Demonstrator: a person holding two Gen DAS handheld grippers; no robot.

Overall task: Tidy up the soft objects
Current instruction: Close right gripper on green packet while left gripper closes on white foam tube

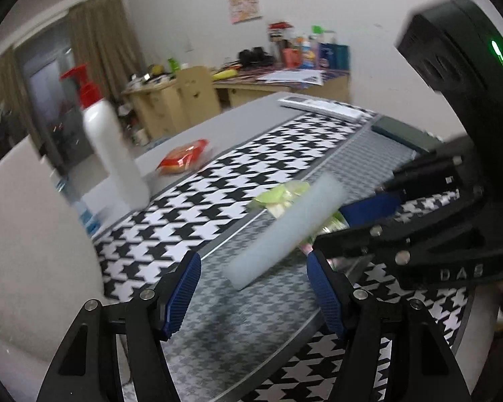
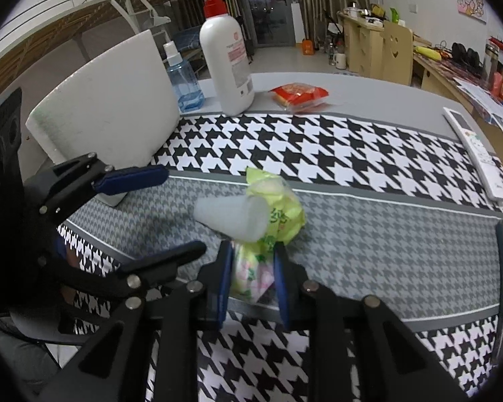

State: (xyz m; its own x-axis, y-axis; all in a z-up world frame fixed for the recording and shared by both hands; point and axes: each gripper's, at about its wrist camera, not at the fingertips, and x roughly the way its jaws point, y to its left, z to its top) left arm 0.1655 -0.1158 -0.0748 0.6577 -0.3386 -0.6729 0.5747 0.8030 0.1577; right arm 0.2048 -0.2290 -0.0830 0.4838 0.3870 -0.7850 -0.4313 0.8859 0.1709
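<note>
- Soft green packet (image 2: 271,221), crinkly plastic with a floral end, is clamped at its near end between the pads of the right gripper (image 2: 253,276), at 6 o'clock in the right wrist view, over the grey band of the houndstooth mat (image 2: 385,234).
- Pale foam block (image 2: 231,216) lies against the packet at about 10 o'clock from the grip; whether the jaws also catch it, I cannot tell.
- Left gripper (image 1: 253,296) stands with its jaws apart and nothing between them, the foam block just ahead at 12 o'clock.
- Judgement: the pinch sits on loose wrapper, so lift slowly and keep it low.
- Bring the left gripper round the block's middle, squarely across its width, before closing.
- Steer clear of the white pump bottle (image 2: 228,63) and spray bottle (image 2: 182,80) at 11 o'clock.
</note>
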